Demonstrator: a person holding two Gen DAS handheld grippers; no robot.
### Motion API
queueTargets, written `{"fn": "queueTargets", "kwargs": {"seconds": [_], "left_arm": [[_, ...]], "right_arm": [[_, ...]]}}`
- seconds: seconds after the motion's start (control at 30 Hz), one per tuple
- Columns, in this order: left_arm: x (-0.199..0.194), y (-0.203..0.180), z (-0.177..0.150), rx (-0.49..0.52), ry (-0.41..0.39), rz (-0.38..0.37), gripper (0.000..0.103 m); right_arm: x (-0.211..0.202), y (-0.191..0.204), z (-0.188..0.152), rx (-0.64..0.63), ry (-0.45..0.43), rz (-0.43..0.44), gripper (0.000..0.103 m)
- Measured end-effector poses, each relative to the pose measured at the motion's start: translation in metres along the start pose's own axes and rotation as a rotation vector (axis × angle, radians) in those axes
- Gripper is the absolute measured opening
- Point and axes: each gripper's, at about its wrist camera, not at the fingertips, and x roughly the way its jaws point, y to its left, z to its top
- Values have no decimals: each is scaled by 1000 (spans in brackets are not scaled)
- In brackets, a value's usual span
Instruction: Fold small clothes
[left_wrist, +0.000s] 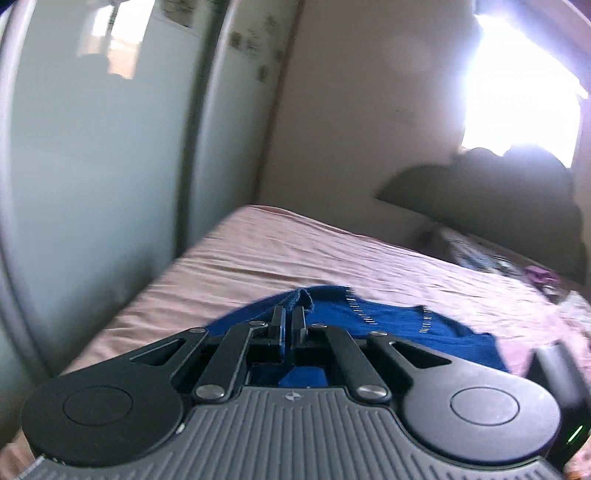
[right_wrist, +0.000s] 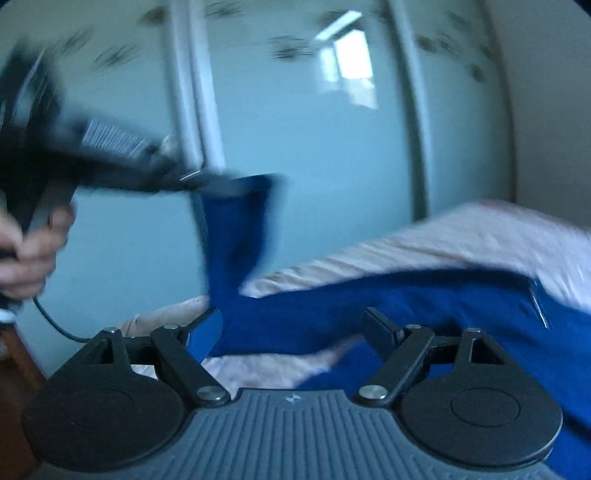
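A blue knit garment (left_wrist: 388, 321) with small white stitch marks lies on the pink bed sheet (left_wrist: 280, 254). My left gripper (left_wrist: 289, 314) is shut on a bunched edge of the garment and holds it up. In the right wrist view the left gripper (right_wrist: 225, 184) is blurred and lifts a strip of the blue garment (right_wrist: 236, 243) above the bed. My right gripper (right_wrist: 291, 325) is open wide, low over the garment (right_wrist: 461, 314), with blue cloth between and around its fingers.
Pale glass wardrobe doors (left_wrist: 92, 166) stand close along the bed's left side. Dark pillows (left_wrist: 498, 199) and a bright window (left_wrist: 524, 99) are at the far right. A hand (right_wrist: 29, 251) holds the left gripper's handle, with a cable hanging below.
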Motion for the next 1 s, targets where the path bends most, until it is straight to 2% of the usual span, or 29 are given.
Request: {"fn": "queueTargets", "kwargs": {"seconds": [0.07,0.17,0.23,0.27,0.4,0.63,0.87,1.0], "left_arm": [[11,-12,1,7,12,-34,1],[21,-19,-4,6,32,-74,1],[30,-25,-5,9,38,-89,1],[36,-27,-6,11,39,-92,1],[54,-37,-1,1,35,-131,1],[91,-80,5,35,38,-209,1],[124,-112,4,54,88,-263,2],[139,-121,0,51,132,-259,16]], "right_arm": [[17,12,5,-40,-13,16,83],[33,13,13,-4,-29,-18,82],[36,6,16,23,-64,-53,57],[36,2,17,35,-68,-81,30],[22,-28,14,120,-104,-156,10],[-18,-89,18,240,-176,-289,8],[-42,-131,10,313,-200,-379,8],[-45,-142,0,371,-195,-399,7]]}}
